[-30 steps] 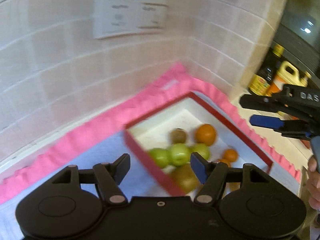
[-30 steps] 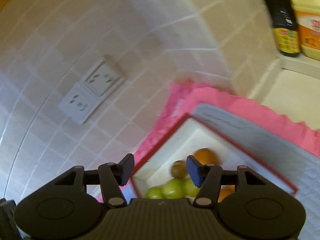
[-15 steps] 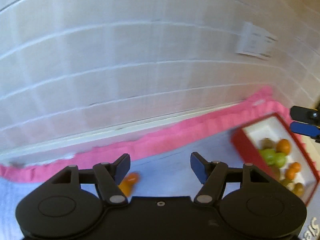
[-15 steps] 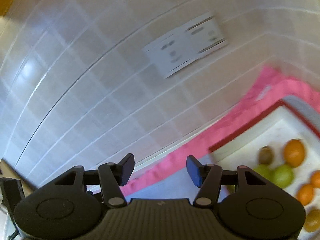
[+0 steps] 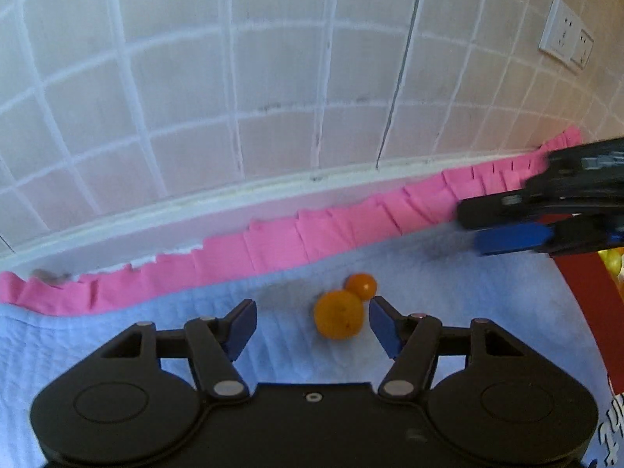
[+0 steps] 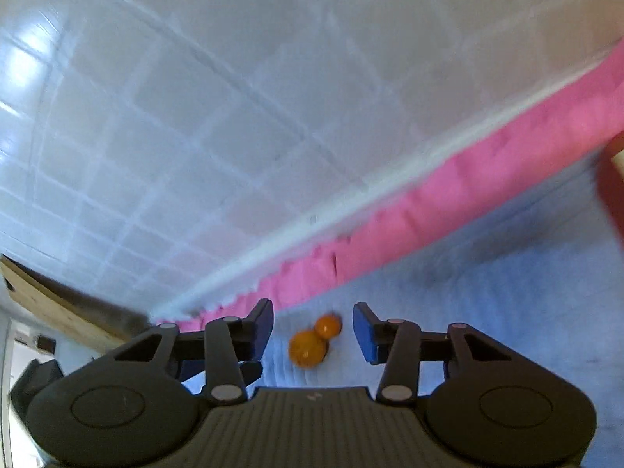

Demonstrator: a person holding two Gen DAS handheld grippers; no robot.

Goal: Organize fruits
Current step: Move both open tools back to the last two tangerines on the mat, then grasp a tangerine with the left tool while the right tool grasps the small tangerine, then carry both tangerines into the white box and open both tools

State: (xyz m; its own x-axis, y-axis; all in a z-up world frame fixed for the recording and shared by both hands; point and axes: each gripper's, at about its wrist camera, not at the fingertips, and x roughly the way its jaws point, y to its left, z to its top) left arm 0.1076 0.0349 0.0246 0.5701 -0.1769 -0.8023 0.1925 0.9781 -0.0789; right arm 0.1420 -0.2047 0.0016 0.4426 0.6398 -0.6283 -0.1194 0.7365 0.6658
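Note:
Two orange fruits lie touching on the blue cloth: a larger orange and a smaller one just behind it. My left gripper is open and empty, with the larger orange between its fingertips, nearer the right one. My right gripper is open and empty above the same pair, the larger orange and the smaller one. The right gripper also shows in the left wrist view at the right. The red box's wall shows at the right edge.
A blue cloth with a pink frilled border covers the counter against a tiled wall. A wall socket sits at the upper right. A wooden edge shows at the left in the right wrist view.
Both grippers have swung left, away from the red box of fruit, and now hover over the two oranges on the cloth. Both stay open.

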